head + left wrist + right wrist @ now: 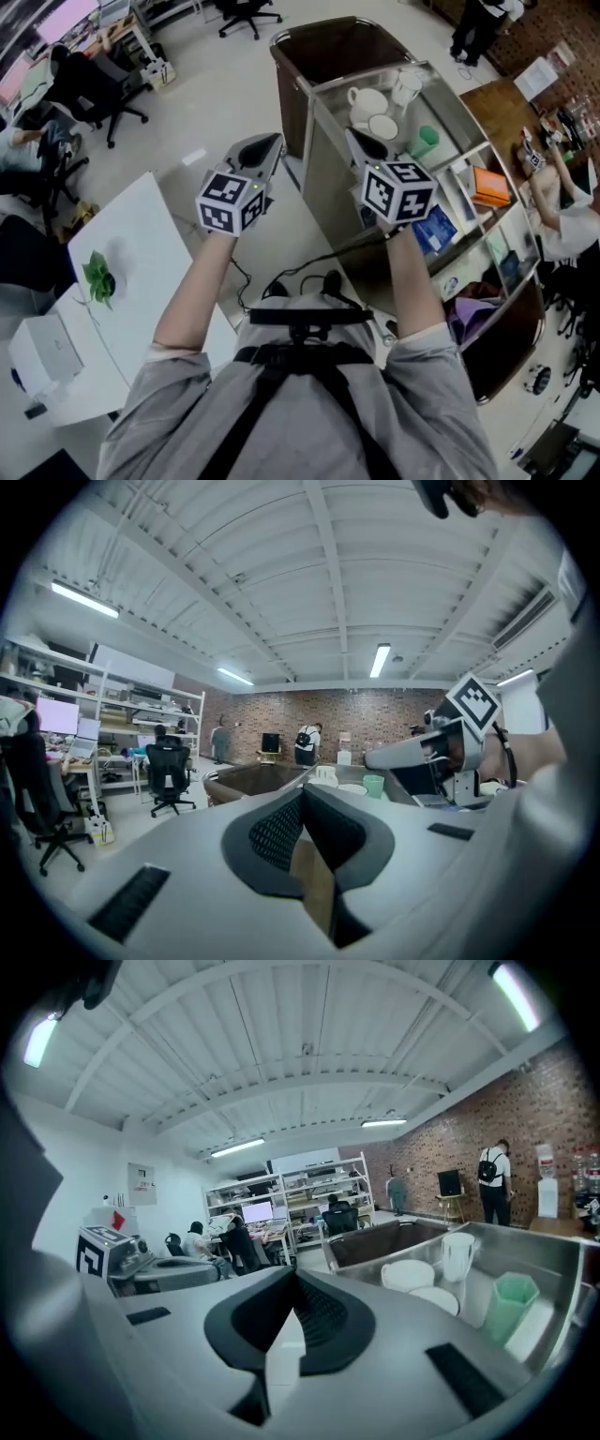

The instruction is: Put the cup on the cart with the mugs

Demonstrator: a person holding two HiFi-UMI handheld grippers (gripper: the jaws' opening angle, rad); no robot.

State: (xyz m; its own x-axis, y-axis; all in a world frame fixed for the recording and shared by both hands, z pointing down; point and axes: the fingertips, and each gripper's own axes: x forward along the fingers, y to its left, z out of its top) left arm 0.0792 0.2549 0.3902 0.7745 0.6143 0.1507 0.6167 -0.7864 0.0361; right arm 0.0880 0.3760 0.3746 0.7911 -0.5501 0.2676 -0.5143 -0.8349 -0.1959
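Okay, both arms out fwd, elbows a bit bent, grey sleeves, forearms bare. L gripper (270, 143) sits left in the head view, marker cube (230, 202) on top. Its nose points about level over the open floor (216, 84), between the white table (141, 234) and the cart (323, 141). Its jaws are closed, pads together at the tip, nothing between 'em.

R gripper (356, 139) runs roughly parallel w/ the left one, apart from it, no contact. Nose dips slightly, right up at the cart's near edge. Jaws closed here too, pads meeting, empty, clear in the right gripper view.

Green cup (424, 141) stands upright on the cart's top shelf, near the white mugs (367, 101), and neither gripper touches it. In the right gripper view the cup is off to the right of the jaws, w/ the mugs to its left. In the left gripper view it shows small and far ahead, next to the R gripper's body.

Small plant (97, 274) sits on the table, well apart from both hands.
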